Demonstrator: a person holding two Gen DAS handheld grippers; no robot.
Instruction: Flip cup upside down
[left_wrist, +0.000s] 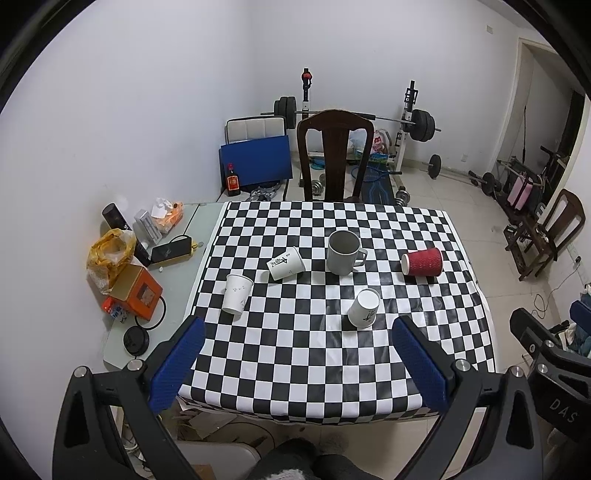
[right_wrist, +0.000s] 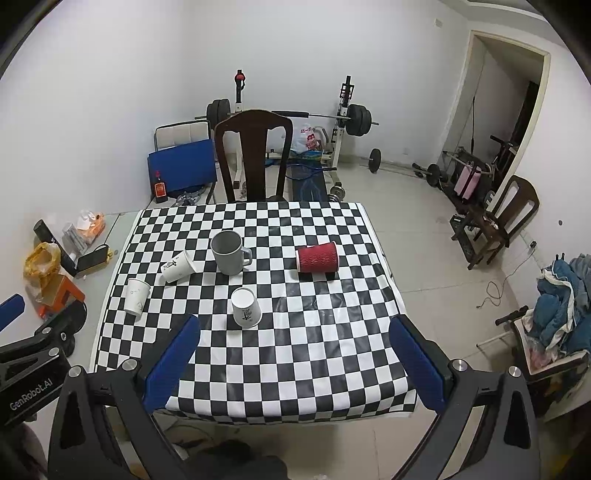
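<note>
Several cups stand on a checkered table (left_wrist: 295, 362) (right_wrist: 295, 369). A grey mug (left_wrist: 344, 252) (right_wrist: 229, 252) stands upright, mouth up. A red ribbed paper cup (left_wrist: 422, 261) (right_wrist: 317, 257) lies on its side. A white paper cup with black writing (left_wrist: 285, 262) (right_wrist: 178, 266) lies tilted on its side. A white paper cup (left_wrist: 236, 294) (right_wrist: 136, 296) stands upright at the left. Another white cup (left_wrist: 364, 308) (right_wrist: 246, 307) stands upside down nearest me. My left gripper (left_wrist: 297, 336) and right gripper (right_wrist: 295, 334) are both open and empty, held above the table's near edge.
A dark wooden chair (left_wrist: 334, 155) (right_wrist: 254, 155) stands at the far side. A grey side table (left_wrist: 173, 288) at the left holds an orange box (left_wrist: 136, 291), a yellow bag, a bottle and clutter. Barbell rack and weights stand behind. Another chair (right_wrist: 506, 218) stands right.
</note>
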